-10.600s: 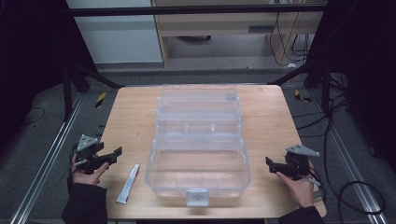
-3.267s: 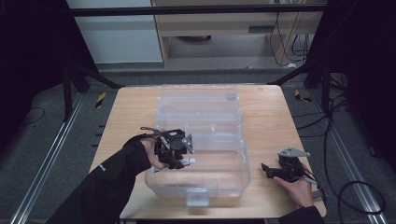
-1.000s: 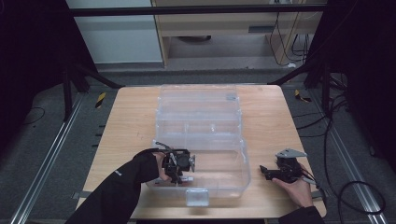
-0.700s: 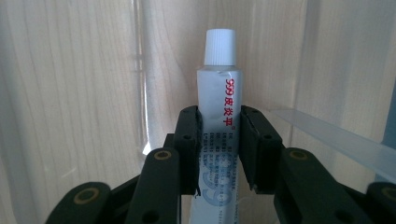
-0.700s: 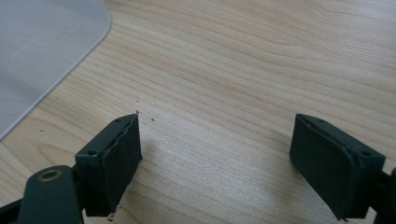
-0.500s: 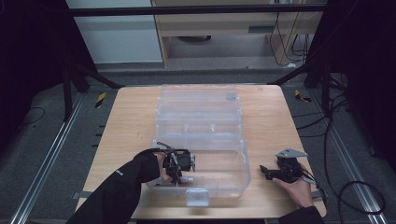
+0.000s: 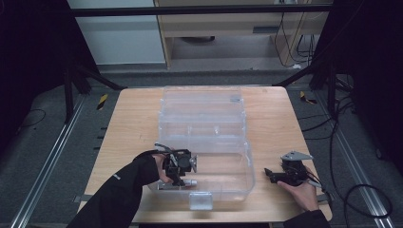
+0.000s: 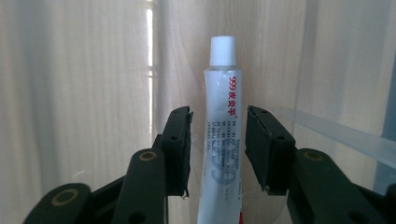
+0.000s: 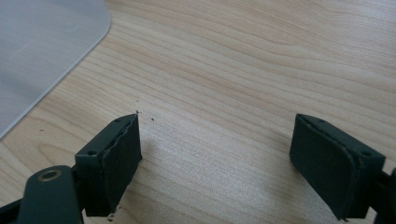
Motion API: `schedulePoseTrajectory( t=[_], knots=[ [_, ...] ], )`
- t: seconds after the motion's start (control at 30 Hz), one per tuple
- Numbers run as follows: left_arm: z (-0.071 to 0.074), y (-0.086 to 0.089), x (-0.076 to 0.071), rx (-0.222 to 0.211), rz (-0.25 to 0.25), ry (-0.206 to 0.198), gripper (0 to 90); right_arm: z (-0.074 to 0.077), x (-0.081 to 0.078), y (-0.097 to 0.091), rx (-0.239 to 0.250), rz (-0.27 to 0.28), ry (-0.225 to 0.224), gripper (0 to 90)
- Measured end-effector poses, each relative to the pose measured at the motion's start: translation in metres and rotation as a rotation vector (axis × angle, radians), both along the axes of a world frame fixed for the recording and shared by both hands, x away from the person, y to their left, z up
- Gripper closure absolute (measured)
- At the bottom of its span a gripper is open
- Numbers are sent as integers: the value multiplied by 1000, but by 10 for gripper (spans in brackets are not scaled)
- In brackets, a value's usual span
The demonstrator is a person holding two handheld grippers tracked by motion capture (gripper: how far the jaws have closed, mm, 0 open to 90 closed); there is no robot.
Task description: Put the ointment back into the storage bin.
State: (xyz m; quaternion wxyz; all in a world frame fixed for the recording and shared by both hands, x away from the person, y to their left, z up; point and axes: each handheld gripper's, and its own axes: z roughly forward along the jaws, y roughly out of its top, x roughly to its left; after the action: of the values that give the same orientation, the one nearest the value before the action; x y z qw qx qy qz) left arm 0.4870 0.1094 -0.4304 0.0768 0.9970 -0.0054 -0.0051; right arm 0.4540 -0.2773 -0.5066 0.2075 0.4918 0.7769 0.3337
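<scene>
- My left gripper was inside the clear plastic box, low at its near left part, and its jaws had just been opening.
- The white tube lay between my pads on the box floor, with a small gap on each side.
- My right gripper stood wide open with nothing between its jaws, over the wooden table beside the box.

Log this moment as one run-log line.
left gripper: jaws just opening, pads clear of ointment tube | tube: lying in clear plastic box | right gripper: open, over table
</scene>
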Motion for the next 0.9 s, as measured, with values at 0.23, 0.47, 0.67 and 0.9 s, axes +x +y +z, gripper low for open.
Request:
schedulePoseTrajectory(
  t=[0.23,0.47,0.67,0.9],
  knots=[
    [26,14,-2,-101,32,-40,562,0,0,-1,-2,1,-4,168],
    [57,32,-11,-291,117,-76,551,1,0,0,3,-7,1,168],
    [70,45,-22,-418,208,-119,535,1,-1,0,8,-9,5,168],
    [72,64,-28,-577,347,-199,493,1,-1,0,7,-7,3,169]
  ],
)
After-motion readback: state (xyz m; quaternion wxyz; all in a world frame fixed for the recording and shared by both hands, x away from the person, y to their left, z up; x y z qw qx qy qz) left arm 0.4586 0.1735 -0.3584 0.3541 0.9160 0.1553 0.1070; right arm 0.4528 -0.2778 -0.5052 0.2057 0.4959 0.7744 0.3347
